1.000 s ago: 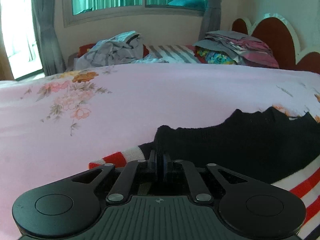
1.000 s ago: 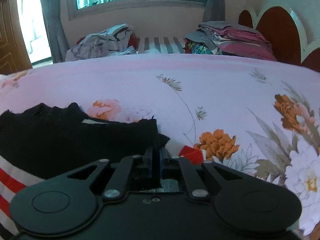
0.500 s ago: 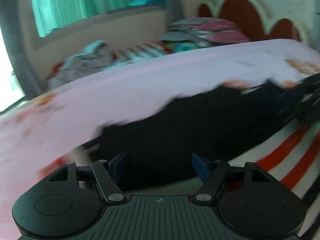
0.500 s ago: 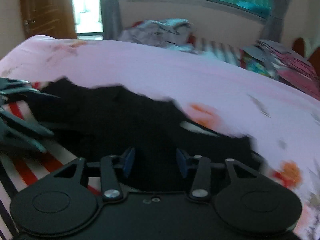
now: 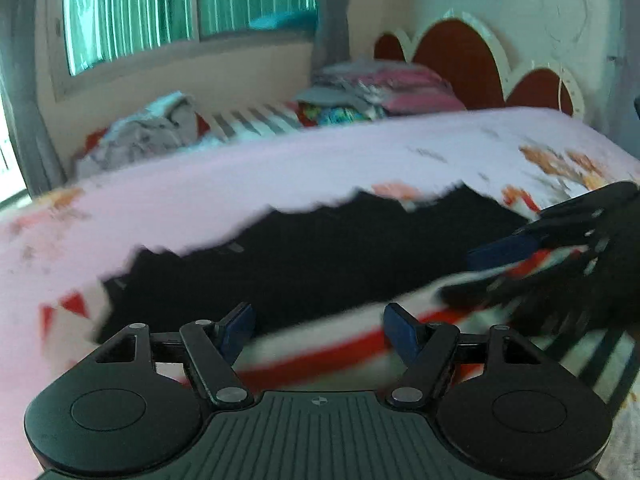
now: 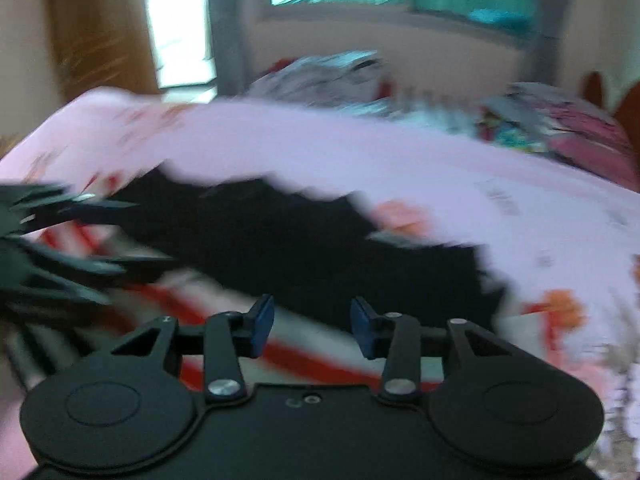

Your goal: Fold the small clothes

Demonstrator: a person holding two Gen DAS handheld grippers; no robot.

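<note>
A small garment [image 5: 320,264] lies flat on the pink floral bedsheet; its far part is black and its near part is white with red and black stripes. It also shows in the right wrist view [image 6: 304,248]. My left gripper [image 5: 319,326] is open and empty just above the striped part. My right gripper [image 6: 312,326] is open and empty over the striped part too. Each gripper shows blurred in the other's view: the right one [image 5: 560,240] at the right, the left one [image 6: 52,240] at the left.
The bedsheet [image 5: 240,184] stretches far beyond the garment. A heap of grey clothes [image 5: 148,132] and a stack of folded clothes [image 5: 372,92] lie at the far side. A red scalloped headboard [image 5: 460,56] stands at the right. A doorway [image 6: 176,28] is far left.
Both grippers were shut on the garment's black edge a second ago. They have let go, opened, and pulled back and up; both views now swing with motion blur.
</note>
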